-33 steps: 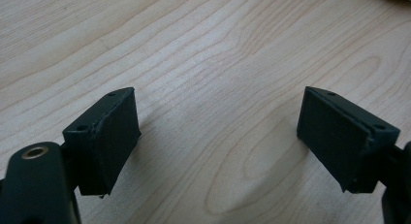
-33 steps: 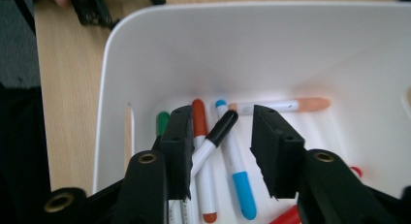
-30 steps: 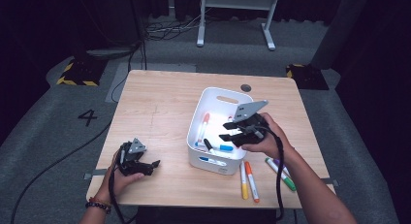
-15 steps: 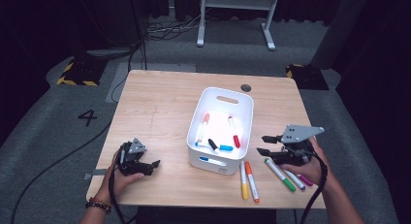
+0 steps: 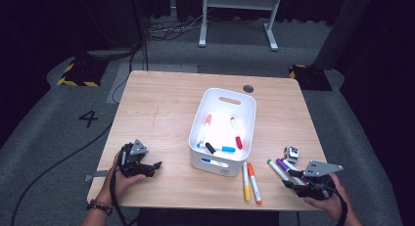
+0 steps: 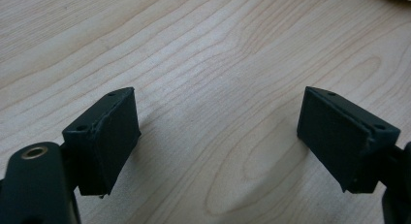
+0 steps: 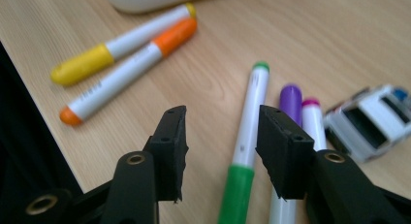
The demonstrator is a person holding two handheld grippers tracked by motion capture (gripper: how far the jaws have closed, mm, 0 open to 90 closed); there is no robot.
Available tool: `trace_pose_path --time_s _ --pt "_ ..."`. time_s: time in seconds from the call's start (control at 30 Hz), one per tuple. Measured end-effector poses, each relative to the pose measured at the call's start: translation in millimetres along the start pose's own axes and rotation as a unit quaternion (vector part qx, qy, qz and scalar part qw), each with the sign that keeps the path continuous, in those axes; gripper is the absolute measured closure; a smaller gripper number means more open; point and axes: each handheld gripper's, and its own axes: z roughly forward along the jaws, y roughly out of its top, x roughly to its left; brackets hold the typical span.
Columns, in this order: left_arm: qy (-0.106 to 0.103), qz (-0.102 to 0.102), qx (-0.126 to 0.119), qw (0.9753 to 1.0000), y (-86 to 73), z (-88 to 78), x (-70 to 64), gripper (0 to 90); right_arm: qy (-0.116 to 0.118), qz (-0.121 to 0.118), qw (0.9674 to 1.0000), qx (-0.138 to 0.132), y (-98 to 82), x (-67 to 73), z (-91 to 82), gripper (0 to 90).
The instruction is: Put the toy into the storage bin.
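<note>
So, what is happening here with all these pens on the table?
A person is working at a light wooden table with a black two-jaw gripper in each hand. The right gripper is open, with a green-capped white marker lying between its jaws. Purple and pink markers and a small white toy car lie beside it. Several markers already lie inside the white plastic bin. The left gripper is open over bare wood.

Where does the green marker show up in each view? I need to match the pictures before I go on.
High view: green marker lies near the table's front right corner, just left of the right gripper.
Right gripper view: it runs up between the open jaws, bottom centre.
Left gripper view: not in it.
Shared landmark: the purple marker beside it.
</note>
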Motion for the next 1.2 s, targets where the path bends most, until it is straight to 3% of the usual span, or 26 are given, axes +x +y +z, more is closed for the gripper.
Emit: trace_pose_path --time_s 0.17,0.27,0.33,0.4,0.47,0.73,1.0,1.2 --pt "0.001 -0.002 -0.001 1.0000 -0.1 0.2 -0.2 15.2 0.001 0.008 0.9999 0.015 -20.6 -0.8 5.9 58.1" --pt "0.000 0.001 0.001 1.0000 0.0 -0.1 0.1 15.2 0.003 0.010 0.9998 0.016 -25.4 -0.9 10.1 57.4" --pt "0.000 0.001 0.001 1.0000 0.0 -0.1 0.1 15.2 -0.010 0.015 0.9996 0.020 -27.6 -1.7 13.8 58.0" --pt "0.000 -0.001 0.000 1.0000 0.0 0.1 -0.1 15.2 -0.001 0.020 0.9996 0.019 -29.5 -2.3 17.6 58.6" --pt "0.000 -0.001 0.000 1.0000 0.0 0.1 -0.1 15.2 0.010 0.029 0.9995 0.008 -29.7 -3.3 20.4 60.3" --pt "0.000 0.000 0.000 1.0000 0.0 0.1 0.0 15.2 -0.009 0.041 0.9991 0.000 -25.5 -3.0 25.8 73.7" --pt "0.000 0.000 0.000 1.0000 0.0 0.0 0.0 15.2 -0.010 0.053 0.9985 -0.004 -21.5 -2.0 30.3 74.7" --pt "0.001 -0.002 -0.002 1.0000 -0.1 0.4 -0.3 15.2 -0.008 0.047 0.9988 -0.007 -18.6 -1.3 29.4 74.8"
